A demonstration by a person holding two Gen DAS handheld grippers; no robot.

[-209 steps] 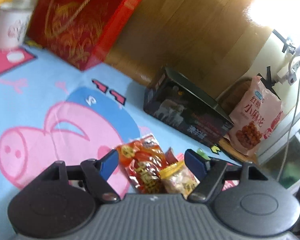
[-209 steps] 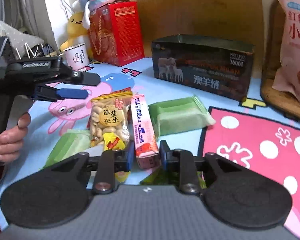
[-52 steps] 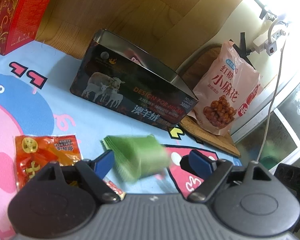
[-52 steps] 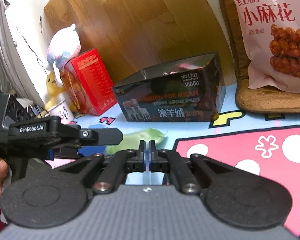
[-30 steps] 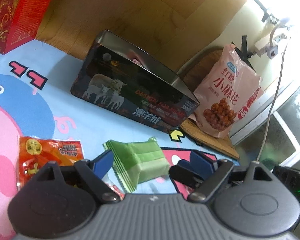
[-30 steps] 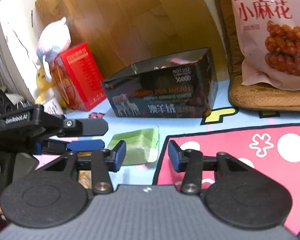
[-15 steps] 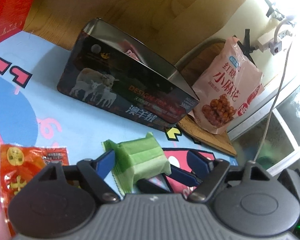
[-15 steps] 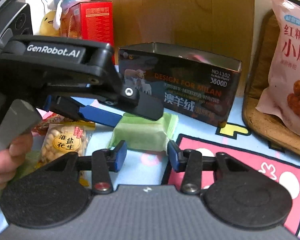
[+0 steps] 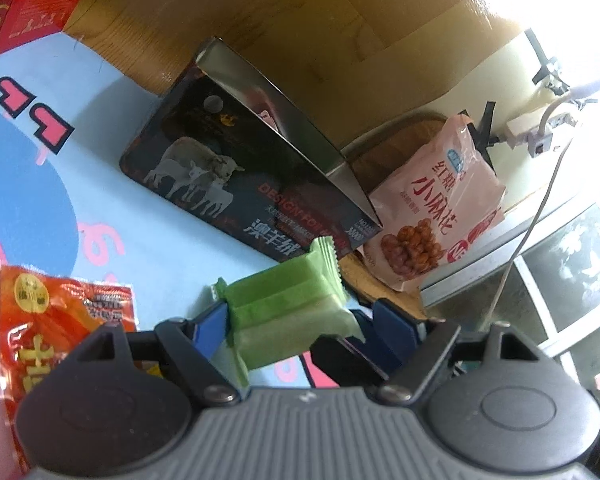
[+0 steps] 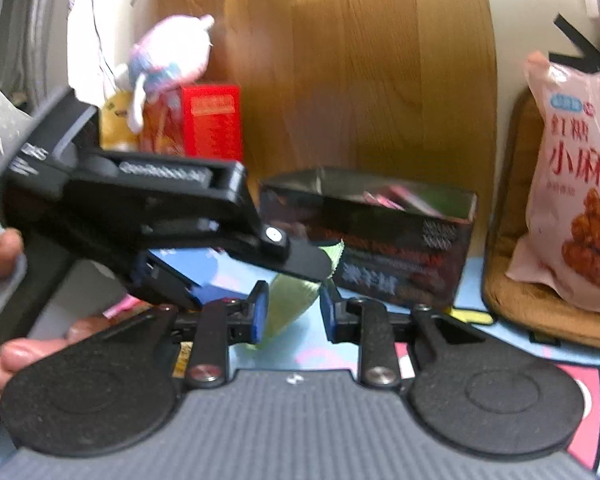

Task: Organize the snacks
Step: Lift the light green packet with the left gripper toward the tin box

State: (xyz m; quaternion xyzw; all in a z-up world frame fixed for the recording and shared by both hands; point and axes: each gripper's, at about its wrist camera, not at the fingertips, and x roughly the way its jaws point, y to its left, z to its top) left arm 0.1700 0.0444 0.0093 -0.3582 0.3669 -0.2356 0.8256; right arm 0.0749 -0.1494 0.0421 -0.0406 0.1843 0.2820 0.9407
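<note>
My left gripper [image 9: 296, 326] is shut on a green wafer packet [image 9: 288, 312] and holds it tilted, lifted off the blue cartoon mat. The packet also shows in the right wrist view [image 10: 290, 304], between my right gripper's [image 10: 292, 316] open fingers, partly hidden by the left gripper's body. The dark open box with sheep [image 9: 236, 184] stands just behind; it shows in the right wrist view [image 10: 388, 256] with pink packets inside. A red-orange snack bag [image 9: 56, 328] lies on the mat at the left.
A pink bag of fried twists [image 9: 436, 220] leans on a wooden board at the right, also in the right wrist view [image 10: 576, 200]. A red gift box [image 10: 208, 124] and plush toys [image 10: 168, 56] stand at the back left. A wooden panel backs the box.
My left gripper closed on the green packet and lifted it, tilting it toward the dark box. My right gripper opened earlier and now sits close behind the packet.
</note>
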